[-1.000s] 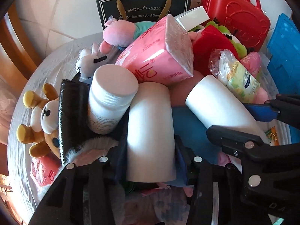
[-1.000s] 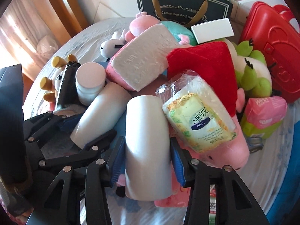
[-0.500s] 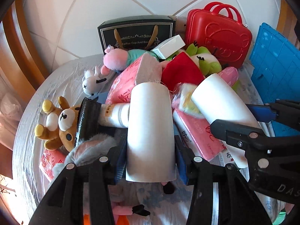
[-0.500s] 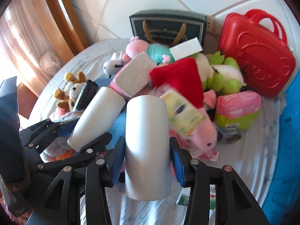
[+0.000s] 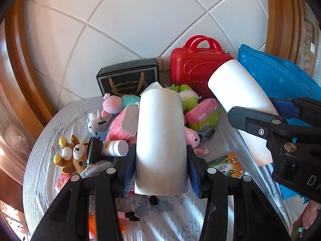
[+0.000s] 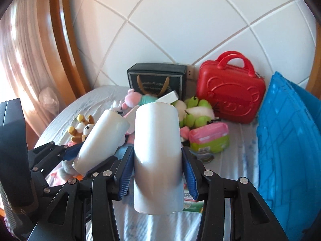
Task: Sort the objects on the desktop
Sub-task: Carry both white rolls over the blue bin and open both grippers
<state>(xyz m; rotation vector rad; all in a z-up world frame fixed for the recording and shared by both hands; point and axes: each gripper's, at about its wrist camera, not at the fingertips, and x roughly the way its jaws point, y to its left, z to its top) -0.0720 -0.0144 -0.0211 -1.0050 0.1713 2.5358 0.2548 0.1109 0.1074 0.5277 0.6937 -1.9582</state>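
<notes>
My left gripper (image 5: 160,148) is shut on a white cylinder (image 5: 161,132), held upright above the pile on the round table (image 5: 50,132). Beside it my right gripper (image 5: 268,110) is shut on a second white cylinder (image 5: 238,100), tilted left. In the right wrist view that gripper (image 6: 157,149) clamps its cylinder (image 6: 157,140) between blue pads. There the left gripper (image 6: 86,158) shows at the left with the other cylinder (image 6: 102,138). Both cylinders hang clear of the clutter.
Below lie a bear plush (image 5: 72,154), a white bottle (image 5: 115,147), a pink tissue pack (image 5: 122,124), a pink-and-green pack (image 5: 202,114) and green plush toys (image 6: 197,112). A black gift bag (image 5: 128,80) and a red case (image 5: 197,68) stand by the tiled wall. A blue crate (image 6: 289,140) is right.
Both grippers have risen and drawn back from the pile, each carrying its white cylinder. The clutter looks smaller and lower, and the tiled wall fills the upper half.
</notes>
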